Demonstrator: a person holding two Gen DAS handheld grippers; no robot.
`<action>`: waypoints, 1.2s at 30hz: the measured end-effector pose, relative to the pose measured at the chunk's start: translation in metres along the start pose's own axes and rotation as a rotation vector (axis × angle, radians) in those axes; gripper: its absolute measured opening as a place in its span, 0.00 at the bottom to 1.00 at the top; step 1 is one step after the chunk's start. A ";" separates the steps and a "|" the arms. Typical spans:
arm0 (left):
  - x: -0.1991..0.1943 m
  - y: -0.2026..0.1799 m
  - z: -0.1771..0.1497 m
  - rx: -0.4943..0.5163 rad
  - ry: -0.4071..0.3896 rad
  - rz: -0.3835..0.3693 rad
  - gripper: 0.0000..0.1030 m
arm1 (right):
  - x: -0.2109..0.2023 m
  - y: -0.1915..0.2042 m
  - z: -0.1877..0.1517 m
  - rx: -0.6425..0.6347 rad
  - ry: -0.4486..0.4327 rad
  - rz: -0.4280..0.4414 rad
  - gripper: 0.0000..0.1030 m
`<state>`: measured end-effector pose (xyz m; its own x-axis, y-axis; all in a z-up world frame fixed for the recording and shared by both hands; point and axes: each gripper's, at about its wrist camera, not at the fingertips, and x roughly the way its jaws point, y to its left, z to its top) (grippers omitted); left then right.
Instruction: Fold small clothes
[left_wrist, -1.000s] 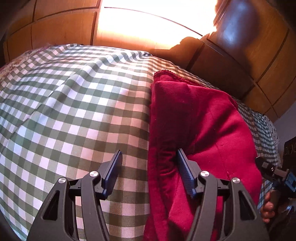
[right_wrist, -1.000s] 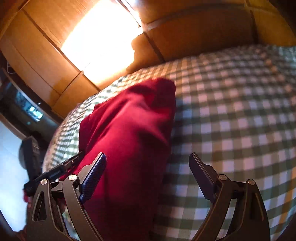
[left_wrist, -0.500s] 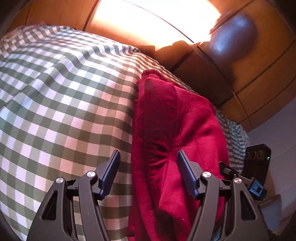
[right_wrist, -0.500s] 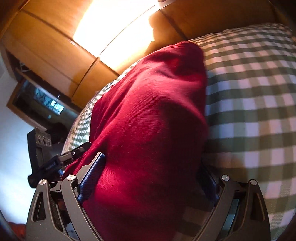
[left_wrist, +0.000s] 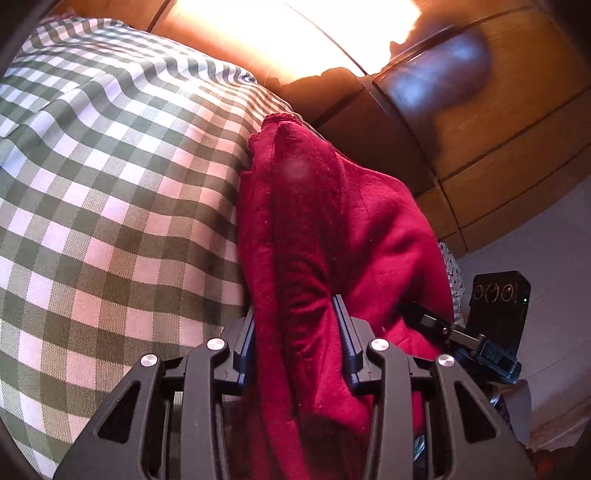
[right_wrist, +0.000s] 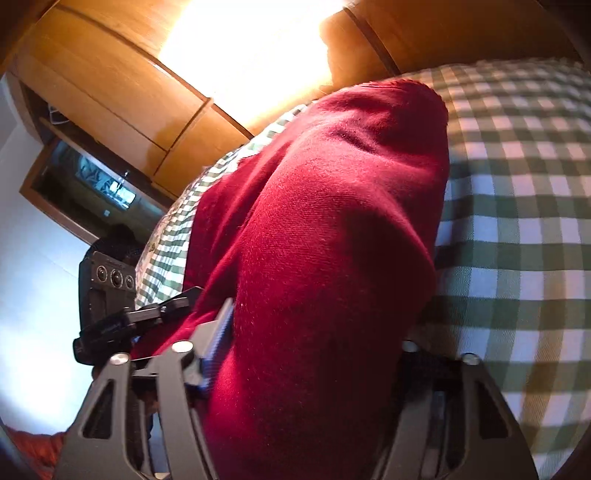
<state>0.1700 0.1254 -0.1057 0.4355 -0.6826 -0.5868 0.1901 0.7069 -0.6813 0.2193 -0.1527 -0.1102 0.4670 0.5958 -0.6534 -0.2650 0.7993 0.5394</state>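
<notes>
surface: green-checked cloth (left_wrist: 110, 192) | room: wooden cabinets (right_wrist: 110, 92) (sunlit) | both grippers (left_wrist: 295, 343) (right_wrist: 314, 354) clamp red garment (left_wrist: 332, 221)

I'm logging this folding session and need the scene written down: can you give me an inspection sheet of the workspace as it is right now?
Surface: green-and-white checked cloth, covering all the surface in view.
Job's things: one red garment, bunched in thick folds near the cloth's edge, its near end raised into both tongs.
Clutter: nothing seen on the cloth.
Grippers: left tongs shut on the red garment; right tongs hold a thick wad of it, one finger hidden by fabric.
Cables: nothing seen.
Surroundings: wooden cabinet panels behind, with strong glare; a black device with three round dials off the cloth's edge.
</notes>
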 end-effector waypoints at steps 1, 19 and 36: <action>-0.003 -0.004 -0.003 0.005 -0.003 -0.006 0.32 | -0.005 0.007 -0.002 -0.022 -0.005 -0.004 0.50; 0.061 -0.180 -0.020 0.294 0.101 -0.173 0.29 | -0.174 -0.004 -0.037 -0.074 -0.271 -0.195 0.46; 0.208 -0.304 -0.059 0.655 0.229 0.114 0.40 | -0.236 -0.202 -0.097 0.367 -0.397 -0.359 0.71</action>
<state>0.1510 -0.2422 -0.0459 0.3016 -0.5681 -0.7657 0.6765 0.6934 -0.2481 0.0811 -0.4470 -0.1162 0.7677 0.1658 -0.6190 0.2387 0.8224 0.5164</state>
